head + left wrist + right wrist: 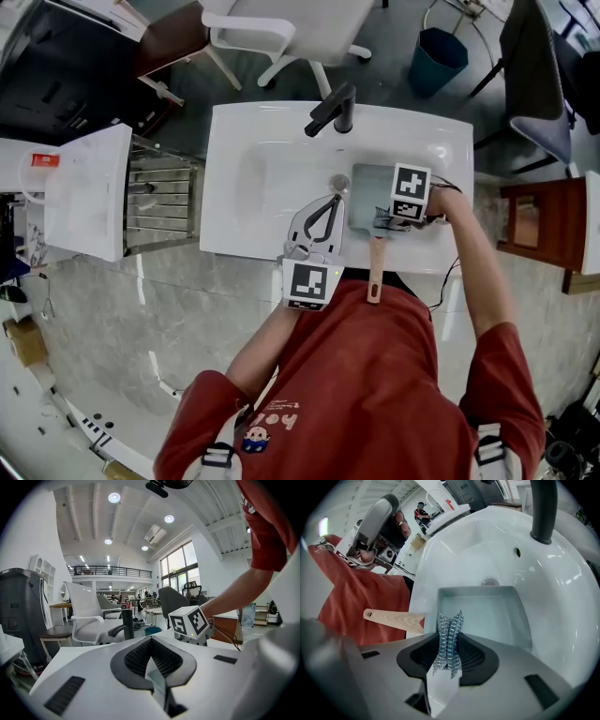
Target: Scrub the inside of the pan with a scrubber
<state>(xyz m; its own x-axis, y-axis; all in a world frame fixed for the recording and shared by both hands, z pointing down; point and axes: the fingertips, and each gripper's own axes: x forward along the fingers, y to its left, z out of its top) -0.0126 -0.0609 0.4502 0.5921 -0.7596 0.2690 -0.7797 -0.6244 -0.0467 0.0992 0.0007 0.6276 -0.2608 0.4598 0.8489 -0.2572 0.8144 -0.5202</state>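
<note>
A square grey pan (367, 190) lies in the white sink (262, 178), its wooden handle (376, 272) reaching over the front rim toward me. My right gripper (386, 221) hangs over the pan's near edge, shut on a steel wire scrubber (448, 637). In the right gripper view the scrubber sticks out above the pan's floor (487, 611), and I cannot tell if it touches. My left gripper (335, 199) hovers over the basin left of the pan, jaws shut on nothing. In the left gripper view its tips (151, 639) meet, with the right gripper's marker cube (190, 623) beyond.
A black faucet (333, 111) stands at the sink's back edge, and the drain (339, 183) sits just left of the pan. A metal rack (159, 202) and a white unit (89, 192) lie to the left. A wooden chair (539, 225) is at the right.
</note>
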